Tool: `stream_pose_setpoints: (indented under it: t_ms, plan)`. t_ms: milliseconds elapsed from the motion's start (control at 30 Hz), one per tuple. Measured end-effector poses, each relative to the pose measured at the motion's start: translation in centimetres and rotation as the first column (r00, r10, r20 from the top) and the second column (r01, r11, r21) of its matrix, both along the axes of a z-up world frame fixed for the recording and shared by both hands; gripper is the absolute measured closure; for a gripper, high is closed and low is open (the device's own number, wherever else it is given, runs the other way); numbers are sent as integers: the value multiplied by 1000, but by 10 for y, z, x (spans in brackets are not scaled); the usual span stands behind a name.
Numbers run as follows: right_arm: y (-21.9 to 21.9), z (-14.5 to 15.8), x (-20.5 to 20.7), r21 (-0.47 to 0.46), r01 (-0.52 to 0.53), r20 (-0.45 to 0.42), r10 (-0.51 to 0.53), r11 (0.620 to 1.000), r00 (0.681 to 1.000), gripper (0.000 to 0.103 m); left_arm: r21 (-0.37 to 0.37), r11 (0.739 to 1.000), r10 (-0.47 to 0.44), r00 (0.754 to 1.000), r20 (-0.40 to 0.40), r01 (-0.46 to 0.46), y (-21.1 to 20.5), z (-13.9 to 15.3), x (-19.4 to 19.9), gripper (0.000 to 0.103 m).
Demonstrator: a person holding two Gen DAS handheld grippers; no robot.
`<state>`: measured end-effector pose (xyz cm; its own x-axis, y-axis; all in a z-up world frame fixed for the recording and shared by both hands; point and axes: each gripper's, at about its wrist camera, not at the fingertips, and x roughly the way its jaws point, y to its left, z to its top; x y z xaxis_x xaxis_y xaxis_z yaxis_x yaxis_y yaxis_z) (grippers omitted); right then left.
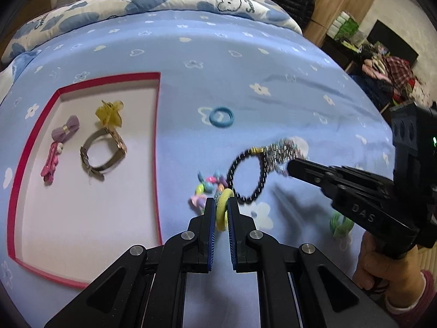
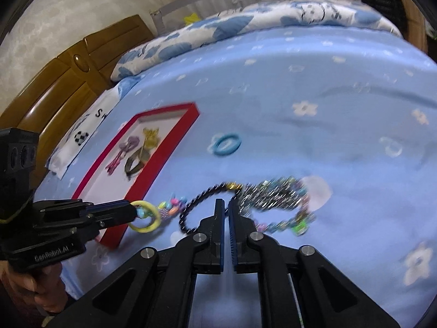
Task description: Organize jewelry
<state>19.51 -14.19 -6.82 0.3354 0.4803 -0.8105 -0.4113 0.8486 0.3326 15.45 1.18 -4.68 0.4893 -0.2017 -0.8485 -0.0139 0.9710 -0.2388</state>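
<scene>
My left gripper (image 1: 221, 205) is shut on a yellow hair tie (image 1: 222, 213), also in the right wrist view (image 2: 146, 216), with a colourful bead bracelet (image 1: 209, 186) tangled at it. My right gripper (image 2: 226, 205) is shut on a black bead bracelet (image 1: 247, 175) joined to a sparkly silver chain (image 2: 273, 194), lifted above the blue bedsheet (image 1: 245, 68). A red-rimmed white tray (image 1: 157, 136) at the left holds a watch (image 1: 105, 150), a yellow clip (image 1: 109, 112), a purple bow (image 1: 65, 129) and a pink clip (image 1: 50, 165).
A blue hair tie (image 1: 221, 117) lies on the sheet beyond the grippers. A green item (image 1: 340, 225) lies under the right gripper's body. A patterned pillow (image 1: 164, 0) lies at the far end. A wooden headboard (image 2: 68, 76) stands at the left.
</scene>
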Motion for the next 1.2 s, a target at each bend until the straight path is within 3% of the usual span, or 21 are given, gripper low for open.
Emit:
stream_pose_setpoints:
  t_ms: [300, 467, 600, 767, 800, 867, 933, 1200]
  plan:
    - [12, -14, -5, -3, -27, -50, 26, 1000, 998, 94, 11, 1000, -29, 999, -46, 29, -7, -11, -11, 91]
    - [15, -18, -5, -16, -27, -64, 26, 1000, 998, 70, -8, 1000, -8, 999, -53, 8, 1, -14, -17, 85]
    - [17, -26, -3, -31, -20, -84, 17, 999, 996, 70, -16, 1000, 2, 999, -52, -2, 5, -16, -17, 86]
    - [25, -32, 5, -51, -15, -77, 11, 999, 997, 70, -41, 999, -4, 999, -52, 2, 5, -20, -17, 98]
    - [27, -34, 6, -61, -18, -69, 14, 998, 997, 72, -43, 999, -5, 999, -48, 3, 5, -20, -17, 99]
    - [30, -35, 6, -88, -20, -51, 16, 996, 999, 87, -47, 999, -6, 999, -37, 5, 5, -17, -18, 100]
    - [31, -35, 6, -108, -22, -38, 18, 994, 999, 96, -53, 999, -3, 1000, -26, 2, 7, -14, -20, 100]
    - [24, -3, -8, -80, -23, 47, 27, 996, 999, 96, -89, 996, 20, 999, 48, -16, 21, 13, -35, 101]
